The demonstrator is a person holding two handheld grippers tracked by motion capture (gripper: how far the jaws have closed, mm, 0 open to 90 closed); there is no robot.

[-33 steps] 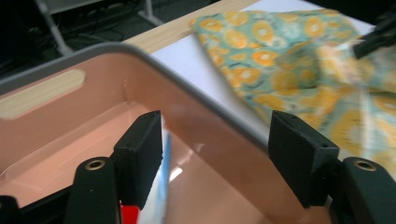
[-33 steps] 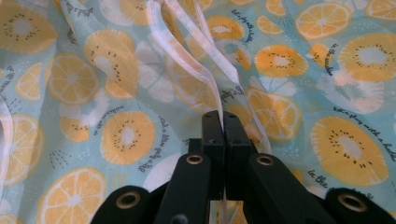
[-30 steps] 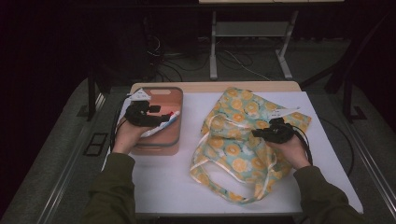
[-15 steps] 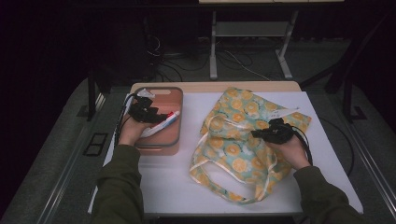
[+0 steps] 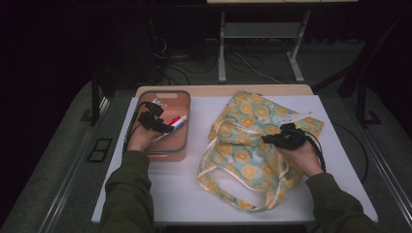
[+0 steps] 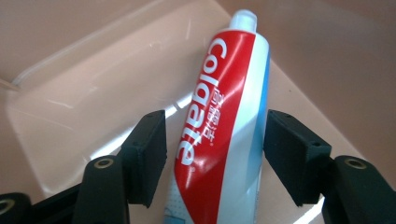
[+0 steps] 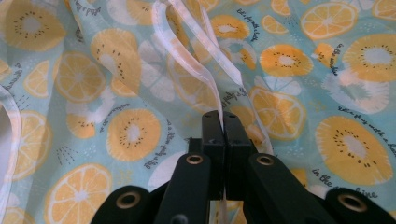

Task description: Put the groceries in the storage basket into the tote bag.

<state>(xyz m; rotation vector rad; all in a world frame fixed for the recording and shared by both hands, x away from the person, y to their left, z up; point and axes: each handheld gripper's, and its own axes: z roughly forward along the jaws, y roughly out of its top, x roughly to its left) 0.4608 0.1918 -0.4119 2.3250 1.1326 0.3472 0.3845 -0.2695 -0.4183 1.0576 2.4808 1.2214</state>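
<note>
A red, white and blue toothpaste tube (image 5: 177,121) (image 6: 219,116) lies in a pink tray (image 5: 165,93) (image 6: 93,84) at the table's left, its white cap pointing away from me. My left gripper (image 5: 164,127) (image 6: 215,140) is low in the tray and open, one black pad on each side of the tube, with a thin gap at the left pad. A teal cloth bag (image 5: 248,141) (image 7: 116,93) printed with orange slices lies crumpled at the right. My right gripper (image 5: 268,139) (image 7: 223,121) rests on it, shut on the bag's white-trimmed edge.
A white sheet (image 5: 194,194) covers the table, with a tan strip of tabletop (image 5: 223,90) behind it. A small white tag (image 5: 291,118) lies on the bag's far side. The bag's looped handles (image 5: 233,199) trail toward the front edge. Dark floor with cables surrounds the table.
My left hand has come down into the tray, bringing its jaws around the toothpaste tube. The right hand and the bag have stayed where they were.
</note>
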